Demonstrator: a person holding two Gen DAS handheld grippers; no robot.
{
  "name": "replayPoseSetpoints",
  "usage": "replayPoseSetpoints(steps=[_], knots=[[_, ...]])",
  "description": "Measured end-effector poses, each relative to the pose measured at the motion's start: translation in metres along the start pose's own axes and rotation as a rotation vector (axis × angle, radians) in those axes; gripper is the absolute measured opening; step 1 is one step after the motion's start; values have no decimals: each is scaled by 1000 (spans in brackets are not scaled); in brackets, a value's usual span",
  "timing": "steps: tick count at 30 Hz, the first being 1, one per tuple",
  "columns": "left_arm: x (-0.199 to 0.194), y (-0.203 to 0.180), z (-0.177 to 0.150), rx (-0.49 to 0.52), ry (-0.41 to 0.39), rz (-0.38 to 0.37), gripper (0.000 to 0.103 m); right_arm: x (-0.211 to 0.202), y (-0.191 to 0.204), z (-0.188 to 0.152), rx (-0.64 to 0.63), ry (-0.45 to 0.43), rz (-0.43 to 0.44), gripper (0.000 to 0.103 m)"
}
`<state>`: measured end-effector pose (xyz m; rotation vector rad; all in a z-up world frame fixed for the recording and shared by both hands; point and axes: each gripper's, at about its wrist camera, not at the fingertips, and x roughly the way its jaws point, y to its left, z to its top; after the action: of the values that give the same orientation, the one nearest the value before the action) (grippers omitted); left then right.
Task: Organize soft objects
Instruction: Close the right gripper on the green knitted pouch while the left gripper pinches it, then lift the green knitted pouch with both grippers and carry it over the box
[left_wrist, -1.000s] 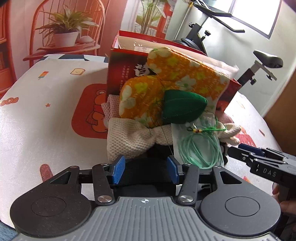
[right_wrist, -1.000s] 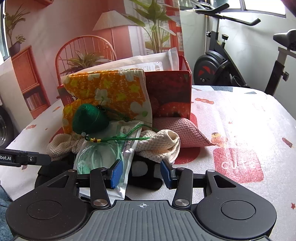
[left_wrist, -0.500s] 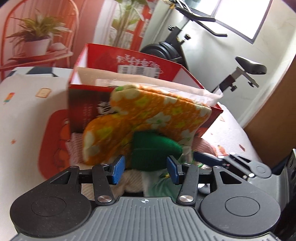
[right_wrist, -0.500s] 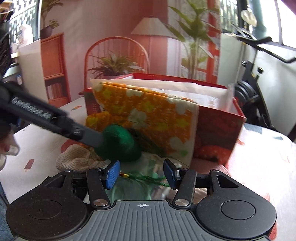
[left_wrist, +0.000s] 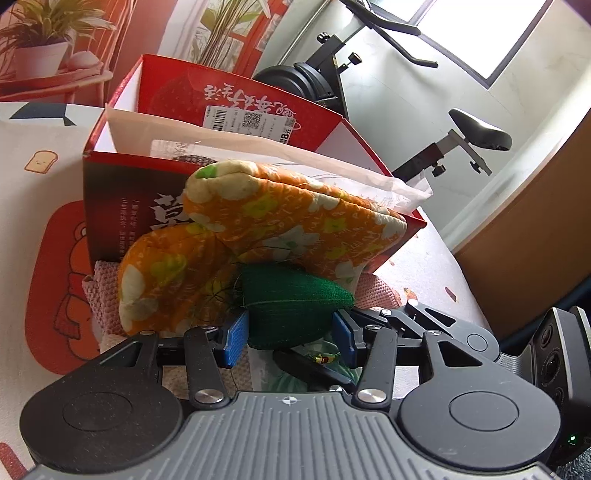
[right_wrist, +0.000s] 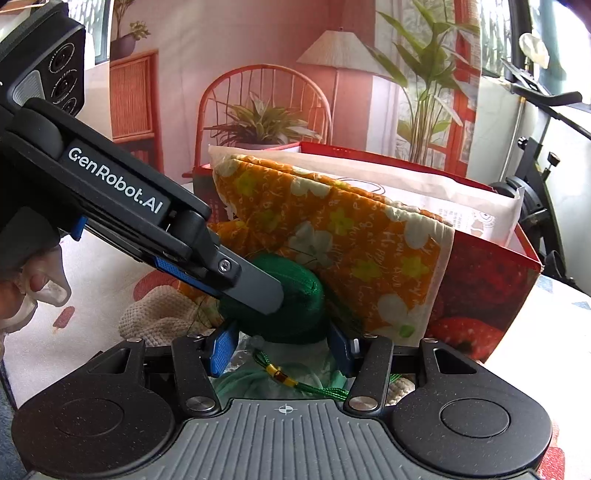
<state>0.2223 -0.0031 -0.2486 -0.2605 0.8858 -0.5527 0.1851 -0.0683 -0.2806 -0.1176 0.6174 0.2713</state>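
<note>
Beside the red box, the green pouch is flanked by both half-spread grippers, grip uncertain, sorting largely undone.

Reading "GenRobot.AI" in white on the side of the left tool. Showing Chinese characters, a barcode, a QR code and an "8" on the red box inner wall; white Chinese print on its dark front, too small for reading.
</note>
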Motion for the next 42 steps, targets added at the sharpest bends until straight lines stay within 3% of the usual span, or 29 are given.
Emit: replayPoseSetpoints(steps=[9,18,26,42], knots=[[-14,-17,2,41,-43,14,51,-13,0,6,7,-40,4,48],[-46,-41,4,97,-121,22,51,-46,8,25,-38,-140,-3,48],[-62,-55,-4,119,-146,20,51,-65,15,28,-47,-155,-14,48],[-93,-87,30,207,-303,-66,51,-91,-5,71,-84,-282,-71,48]])
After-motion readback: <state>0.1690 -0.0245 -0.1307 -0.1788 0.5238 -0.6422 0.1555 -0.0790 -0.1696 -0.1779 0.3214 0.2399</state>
